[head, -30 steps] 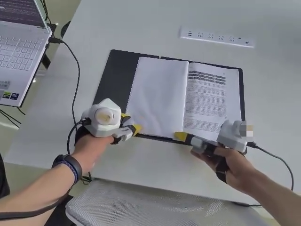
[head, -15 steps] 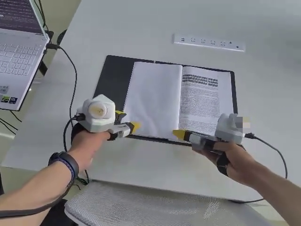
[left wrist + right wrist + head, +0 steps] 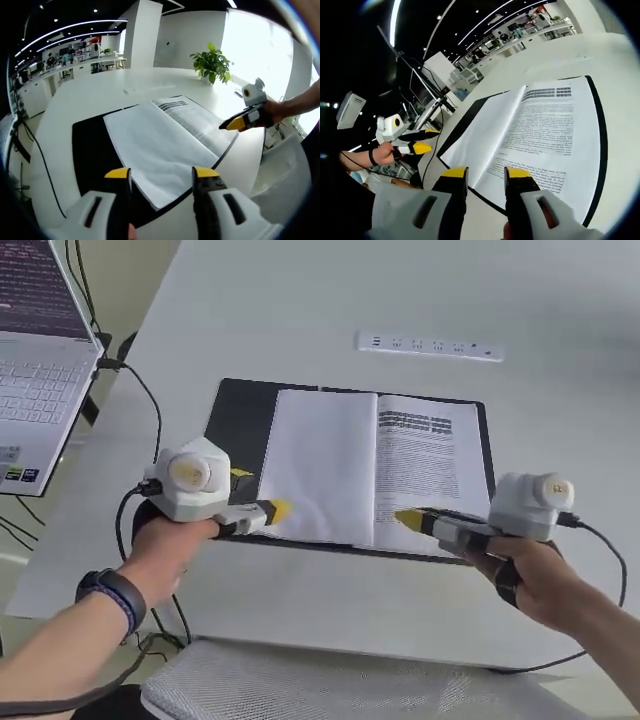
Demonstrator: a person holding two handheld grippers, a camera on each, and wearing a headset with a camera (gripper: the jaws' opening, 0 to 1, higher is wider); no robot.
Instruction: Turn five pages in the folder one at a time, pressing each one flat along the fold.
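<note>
A black folder (image 3: 235,420) lies open on the white table, with a blank white page (image 3: 320,460) on the left and a printed page (image 3: 430,455) on the right. My left gripper (image 3: 262,492) hovers at the blank page's lower left corner, jaws wide apart and empty; in its own view (image 3: 161,172) the jaws frame that corner. My right gripper (image 3: 412,520) sits over the printed page's bottom edge, just right of the fold. In its own view (image 3: 486,173) the jaws stand a little apart with nothing between them. The folder (image 3: 470,117) spreads ahead of them.
A white power strip (image 3: 430,344) lies beyond the folder. An open laptop (image 3: 40,360) stands at the left, with a black cable (image 3: 160,430) running past the folder. A mesh chair back (image 3: 300,680) is below the table's near edge. A potted plant (image 3: 212,62) stands far off.
The head camera has shifted. My right gripper has moved right from the foot of the fold onto the printed page's lower edge. The left gripper holds its place at the blank page's corner.
</note>
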